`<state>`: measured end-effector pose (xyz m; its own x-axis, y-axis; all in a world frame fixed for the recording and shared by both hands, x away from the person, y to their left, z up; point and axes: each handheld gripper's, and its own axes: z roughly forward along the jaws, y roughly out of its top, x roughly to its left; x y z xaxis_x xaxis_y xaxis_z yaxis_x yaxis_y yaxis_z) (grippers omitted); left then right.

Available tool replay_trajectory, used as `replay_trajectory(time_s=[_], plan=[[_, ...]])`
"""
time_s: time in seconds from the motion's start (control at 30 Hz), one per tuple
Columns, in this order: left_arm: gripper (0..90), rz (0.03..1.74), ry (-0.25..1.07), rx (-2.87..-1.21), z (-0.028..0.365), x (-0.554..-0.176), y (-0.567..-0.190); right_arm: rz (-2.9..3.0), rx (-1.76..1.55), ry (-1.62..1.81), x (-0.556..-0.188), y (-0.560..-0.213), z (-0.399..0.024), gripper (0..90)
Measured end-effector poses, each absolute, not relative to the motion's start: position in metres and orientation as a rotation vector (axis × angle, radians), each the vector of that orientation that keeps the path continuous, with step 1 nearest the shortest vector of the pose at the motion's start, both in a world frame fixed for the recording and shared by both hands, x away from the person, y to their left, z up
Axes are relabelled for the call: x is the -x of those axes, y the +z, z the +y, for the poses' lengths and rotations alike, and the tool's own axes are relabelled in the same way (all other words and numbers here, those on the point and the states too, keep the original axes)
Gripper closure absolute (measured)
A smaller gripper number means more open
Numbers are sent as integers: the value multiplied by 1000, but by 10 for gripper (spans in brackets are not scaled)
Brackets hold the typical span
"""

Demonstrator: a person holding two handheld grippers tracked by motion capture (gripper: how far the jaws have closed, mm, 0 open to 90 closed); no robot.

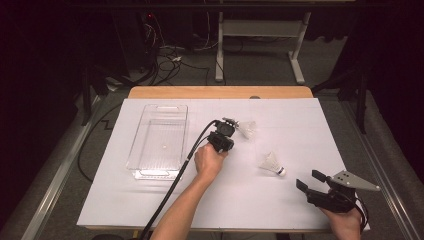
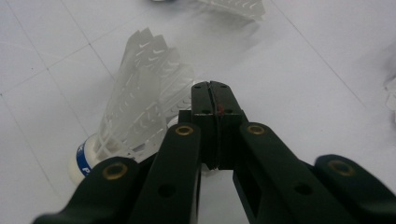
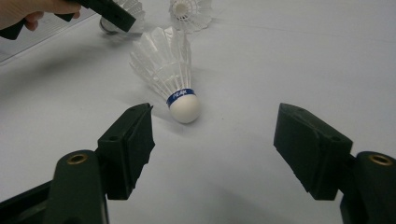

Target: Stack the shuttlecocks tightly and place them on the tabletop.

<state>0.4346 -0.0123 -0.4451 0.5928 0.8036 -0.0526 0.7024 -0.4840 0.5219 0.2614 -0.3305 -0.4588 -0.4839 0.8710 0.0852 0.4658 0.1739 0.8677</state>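
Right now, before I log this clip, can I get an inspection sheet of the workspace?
Surface: white sheet on wooden table.
Job's things: first shuttlecock at left jaws; second shuttlecock close by; third shuttlecock before right jaws; clear tray empty.
Clutter: nothing seen.
Grippers: left hand-held gripper shut beside first shuttlecock's skirt; right hand-held gripper open.
Cables: black cable trails off near edge.
Surroundings: floor cables, white desk frame.

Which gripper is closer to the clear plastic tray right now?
Left. The left gripper is just to the right of the clear tray, beside a shuttlecock. The right gripper is much farther off, near the table's front right corner.
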Motion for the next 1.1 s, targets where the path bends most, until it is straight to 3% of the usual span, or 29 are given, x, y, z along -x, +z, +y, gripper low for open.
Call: replay_trajectory(time_s=[0.43,1.1], plan=[[890,1217,287,-2326,-16,-439,-452,2026,-1260,1251,-262,-459,-331,288],[784,1176,249,-2295,-16,-436,-447,2028,-1264,1251,-262,-459,-330,289]])
